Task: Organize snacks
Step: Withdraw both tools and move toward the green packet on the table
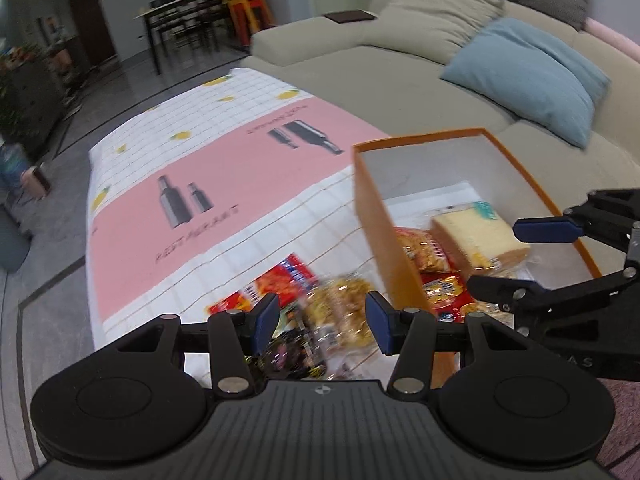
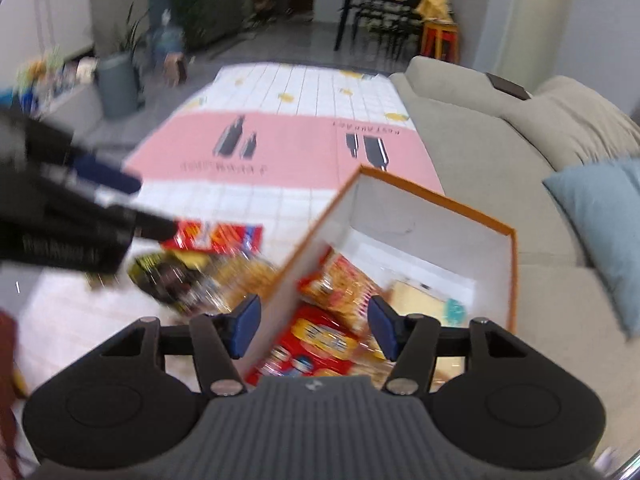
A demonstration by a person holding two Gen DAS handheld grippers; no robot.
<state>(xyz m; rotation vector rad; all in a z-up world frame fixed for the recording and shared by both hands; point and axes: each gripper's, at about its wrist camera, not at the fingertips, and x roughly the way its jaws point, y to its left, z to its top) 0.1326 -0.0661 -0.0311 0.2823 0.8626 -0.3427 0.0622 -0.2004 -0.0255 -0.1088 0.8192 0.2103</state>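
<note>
An orange box [image 1: 372,208] with a white inside stands on the table's near right. In it lie a yellow cake slice [image 1: 472,236], an orange noodle pack [image 1: 420,252] and a red pack [image 1: 444,292]. Left of the box are a red pack [image 1: 280,284], a clear bag of golden snacks [image 1: 344,308] and a black-yellow pack [image 1: 288,352]. My left gripper [image 1: 323,322] hovers open above the golden bag, its pads clear of it. My right gripper [image 2: 314,326] is open over the box's [image 2: 514,272] left wall, holding nothing. The left gripper [image 2: 136,204] shows blurred at the left of the right wrist view.
A pink and white checked cloth [image 1: 208,168] covers the low table. A beige sofa [image 1: 360,60] with a blue cushion [image 1: 532,76] runs along the right, close behind the box. A dark dining table [image 1: 176,12] and a planter [image 2: 118,80] stand farther off.
</note>
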